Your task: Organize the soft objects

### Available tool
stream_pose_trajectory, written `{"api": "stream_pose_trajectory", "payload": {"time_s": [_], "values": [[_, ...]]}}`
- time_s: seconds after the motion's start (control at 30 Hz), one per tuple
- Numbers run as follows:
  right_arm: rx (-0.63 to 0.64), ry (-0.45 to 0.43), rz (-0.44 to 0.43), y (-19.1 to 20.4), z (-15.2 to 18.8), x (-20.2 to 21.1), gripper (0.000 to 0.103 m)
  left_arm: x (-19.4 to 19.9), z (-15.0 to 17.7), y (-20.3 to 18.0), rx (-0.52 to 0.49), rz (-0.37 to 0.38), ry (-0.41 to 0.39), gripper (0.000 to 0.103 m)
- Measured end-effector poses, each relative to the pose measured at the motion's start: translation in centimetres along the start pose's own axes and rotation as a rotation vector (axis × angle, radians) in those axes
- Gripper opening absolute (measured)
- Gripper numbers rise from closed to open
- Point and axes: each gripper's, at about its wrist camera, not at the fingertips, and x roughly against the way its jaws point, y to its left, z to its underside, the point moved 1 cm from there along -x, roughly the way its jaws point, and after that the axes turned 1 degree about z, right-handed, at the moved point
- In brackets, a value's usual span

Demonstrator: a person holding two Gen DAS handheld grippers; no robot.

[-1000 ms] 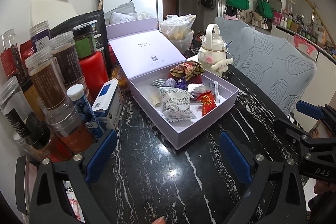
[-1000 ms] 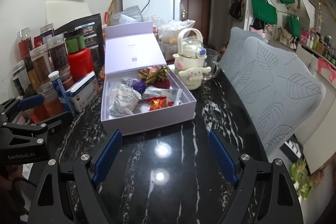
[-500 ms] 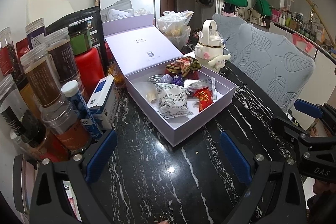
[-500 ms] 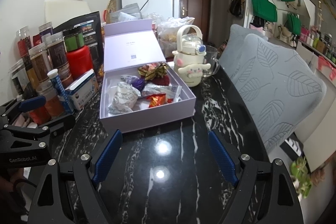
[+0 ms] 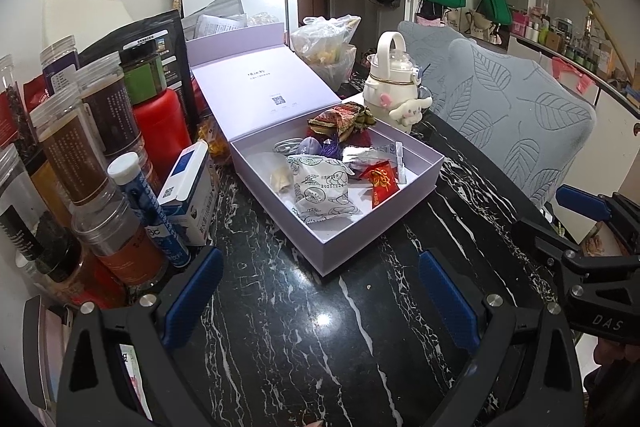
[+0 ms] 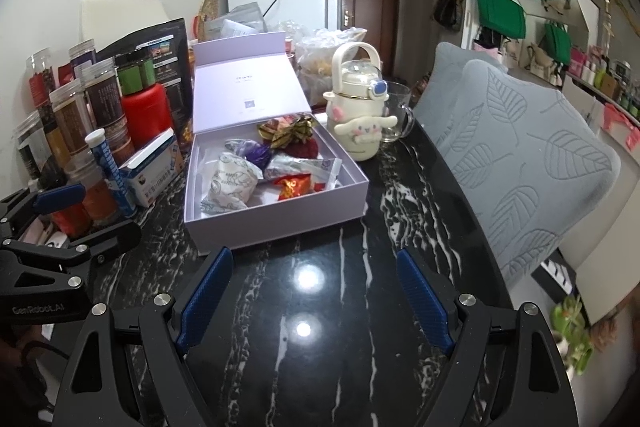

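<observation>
An open lilac box (image 5: pixel 384 217) (image 6: pixel 280 215) stands on the black marble table, its lid leaning back. It holds several soft things: a white patterned packet (image 5: pixel 320 189) (image 6: pixel 230 183), a red packet (image 5: pixel 382 181) (image 6: pixel 294 185), a purple pouch (image 5: pixel 316 147) (image 6: pixel 256 153) and a brocade sachet (image 5: pixel 342 119) (image 6: pixel 286 129). My left gripper (image 5: pixel 320 299) is open and empty, a short way in front of the box. My right gripper (image 6: pixel 314 297) is open and empty, also in front of the box. Each gripper shows in the other's view.
Jars, a red canister (image 5: pixel 162 125) and a blue-white carton (image 5: pixel 188 187) crowd the table's left side. A cream kettle with a plush figure (image 5: pixel 394 85) (image 6: pixel 360 111) and a glass mug (image 6: pixel 394 111) stand right of the box. Grey chair backs (image 6: pixel 520 155) line the right edge.
Both grippers have drawn back a little from the box and stay open. Nothing in the box has moved.
</observation>
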Motion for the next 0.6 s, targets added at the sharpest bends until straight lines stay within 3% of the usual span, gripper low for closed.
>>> {"api": "stream_pose_trajectory", "payload": {"time_s": [0.6], "values": [[-0.002,0.011,0.012,-0.30,0.22,-0.02,0.085,-0.19,0.14,-0.64,-0.016,0.021,0.020,0.100]]}}
